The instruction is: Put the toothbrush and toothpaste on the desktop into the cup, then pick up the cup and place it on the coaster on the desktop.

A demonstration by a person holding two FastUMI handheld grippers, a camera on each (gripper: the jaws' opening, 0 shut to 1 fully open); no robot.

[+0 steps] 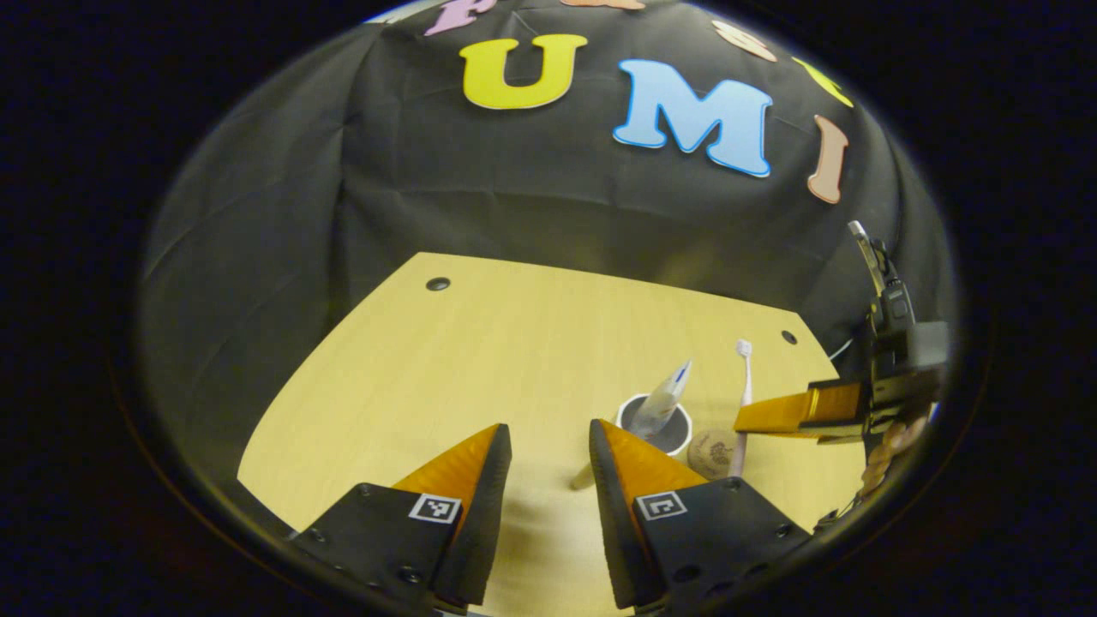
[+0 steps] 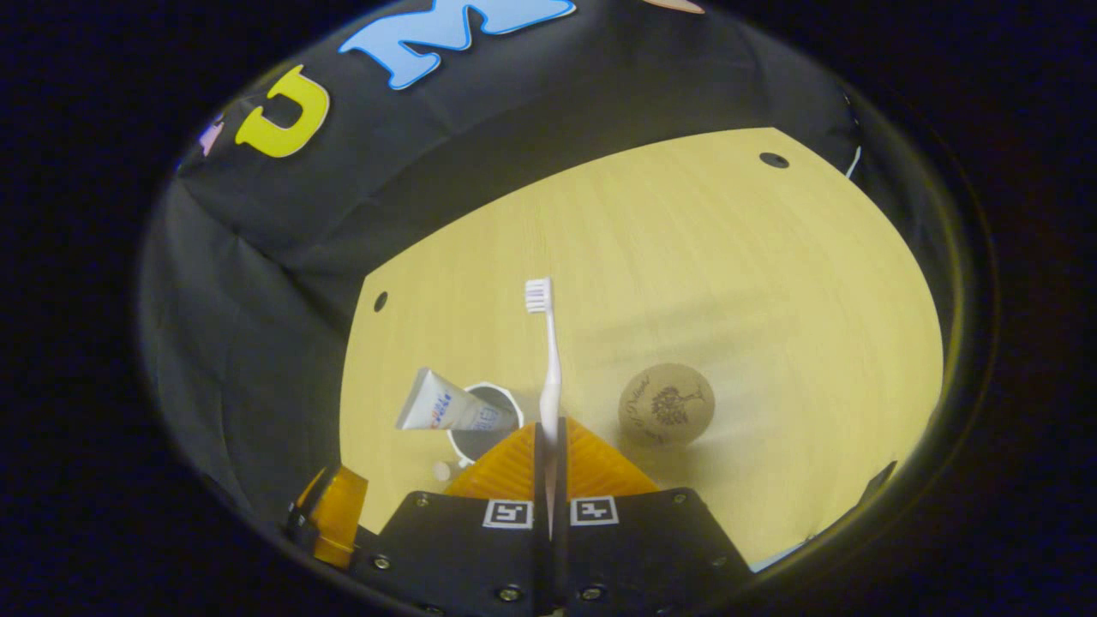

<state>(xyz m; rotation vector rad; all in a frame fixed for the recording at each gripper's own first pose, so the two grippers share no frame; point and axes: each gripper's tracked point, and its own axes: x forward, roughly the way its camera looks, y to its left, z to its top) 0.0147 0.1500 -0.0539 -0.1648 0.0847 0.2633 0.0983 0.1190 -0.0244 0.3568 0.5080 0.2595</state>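
toothbrush clamped in the right gripper, toothpaste already in the cup

the toothbrush stands upright between the right gripper fingers, which are pressed together on its handle, bristle head up and well clear of the desktop. in the left gripper view the same toothbrush shows as a thin white stick with its head at the top, held by the right gripper that reaches in from the right side, a hand partly visible behind it.

the toothpaste is in the cup, leaning out over the rim with its flat crimped end tilted away; in the left gripper view the toothpaste rises slanted from the cup. the cup stands upright on the desktop toward its near edge, just beside the held toothbrush.

the coaster, a round cork disc with a dark printed drawing, lies flat on the desktop near the cup, on the other side of the toothbrush from it. in the left gripper view the coaster sits just beside the cup, apart from it or barely touching, i cannot tell which.

the left gripper hovers over the near edge of the desktop with its fingers apart and nothing between them, the cup just beyond the tip of one finger. two small dark holes mark the far corners of the wooden top.
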